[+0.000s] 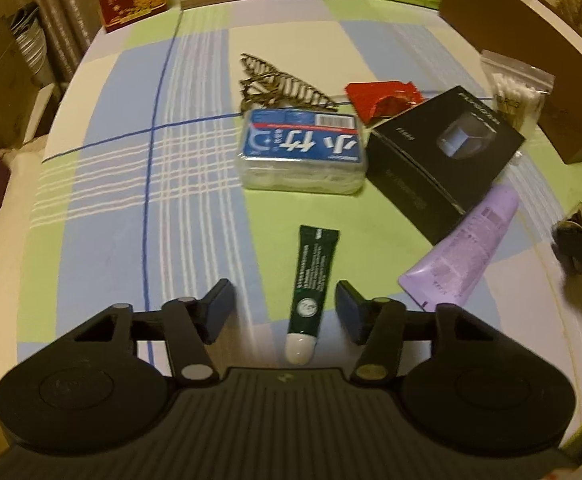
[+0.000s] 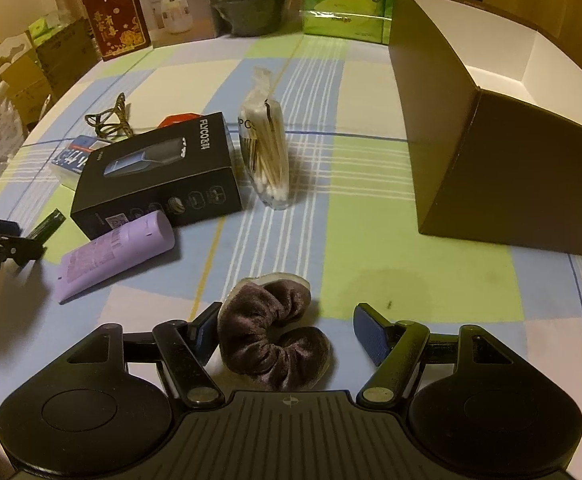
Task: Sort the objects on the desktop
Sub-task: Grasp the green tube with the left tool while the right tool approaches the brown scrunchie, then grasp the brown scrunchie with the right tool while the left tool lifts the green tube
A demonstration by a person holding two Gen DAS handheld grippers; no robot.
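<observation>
The fingers (image 1: 222, 308) of the left gripper (image 1: 285, 310) stood apart on either side of a dark green tube (image 1: 311, 292), with a gap between each pad and the tube; nothing was pinched. The tube lay flat on the checked tablecloth (image 1: 111, 220), its white cap toward the camera. Beyond it lay a clear floss-pick box (image 1: 303, 156), a black carton (image 1: 447, 156) and a lilac tube (image 1: 463, 248) resting just beside the carton.

The right gripper (image 2: 287, 332) was likewise spread around a brown velvet scrunchie (image 2: 271, 336) on the cloth. The left pad appeared to touch the scrunchie, though blur made contact uncertain; the right pad stood clear. A bag of cotton swabs (image 2: 269, 152) lay farther off, and an open brown box (image 2: 503, 132) stood at the right, well apart.
</observation>
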